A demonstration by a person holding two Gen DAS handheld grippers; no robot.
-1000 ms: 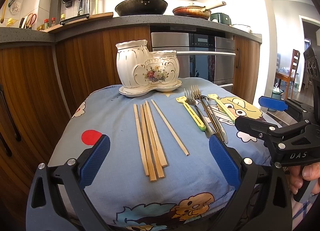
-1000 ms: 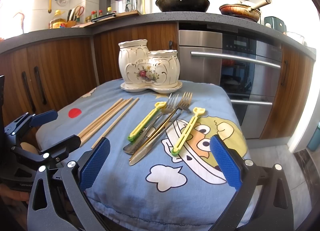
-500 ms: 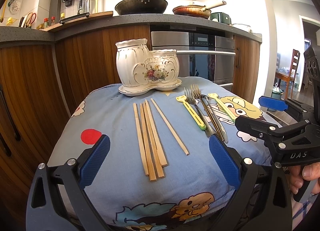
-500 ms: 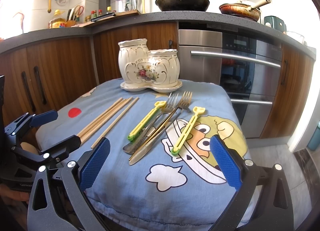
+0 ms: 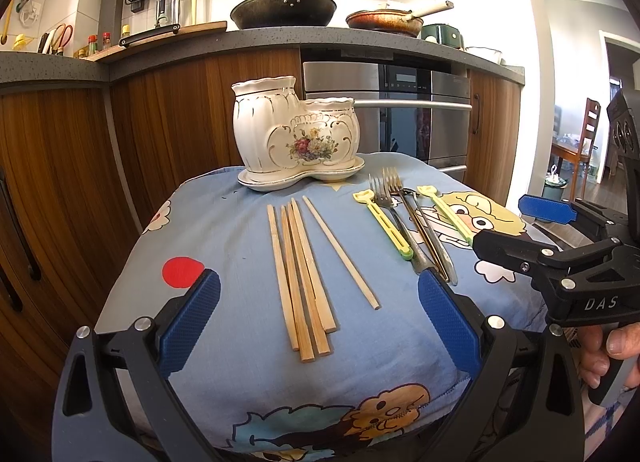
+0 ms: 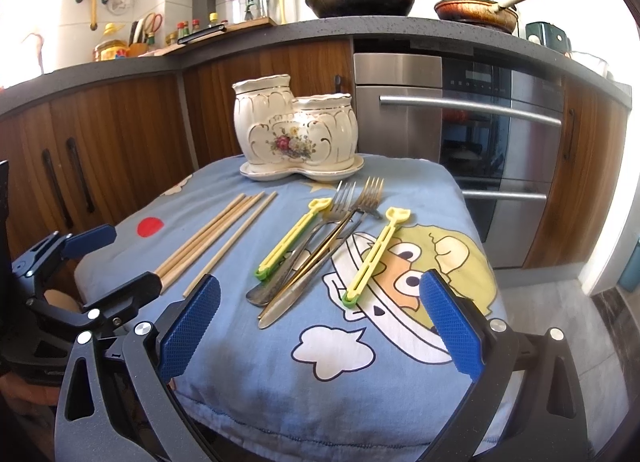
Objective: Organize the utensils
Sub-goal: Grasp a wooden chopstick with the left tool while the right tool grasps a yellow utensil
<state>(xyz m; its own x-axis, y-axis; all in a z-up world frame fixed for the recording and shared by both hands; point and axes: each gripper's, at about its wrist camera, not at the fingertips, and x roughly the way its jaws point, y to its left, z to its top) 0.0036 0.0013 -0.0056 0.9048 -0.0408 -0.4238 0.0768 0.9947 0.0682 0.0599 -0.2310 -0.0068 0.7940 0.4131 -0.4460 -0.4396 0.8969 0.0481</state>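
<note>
A white ceramic utensil holder (image 5: 295, 133) (image 6: 294, 127) with two cups stands on its dish at the far edge of a blue cartoon cloth (image 5: 224, 229) (image 6: 400, 342). Several wooden chopsticks (image 5: 300, 270) (image 6: 214, 240) lie on the left half. To their right lie two metal forks (image 5: 386, 187) (image 6: 360, 197), a knife and two yellow-green clips (image 5: 382, 221) (image 6: 376, 252). My left gripper (image 5: 318, 326) is open, low at the near edge in front of the chopsticks. My right gripper (image 6: 318, 326) is open, near the handles of the cutlery. Neither holds anything.
Wooden cabinets (image 5: 80, 165) and a steel oven (image 6: 460, 133) stand behind the clothed table. The counter above carries a wok (image 5: 284, 9) and a pan (image 5: 386, 19). A hand (image 5: 604, 354) holds the right gripper's handle at the right edge of the left wrist view.
</note>
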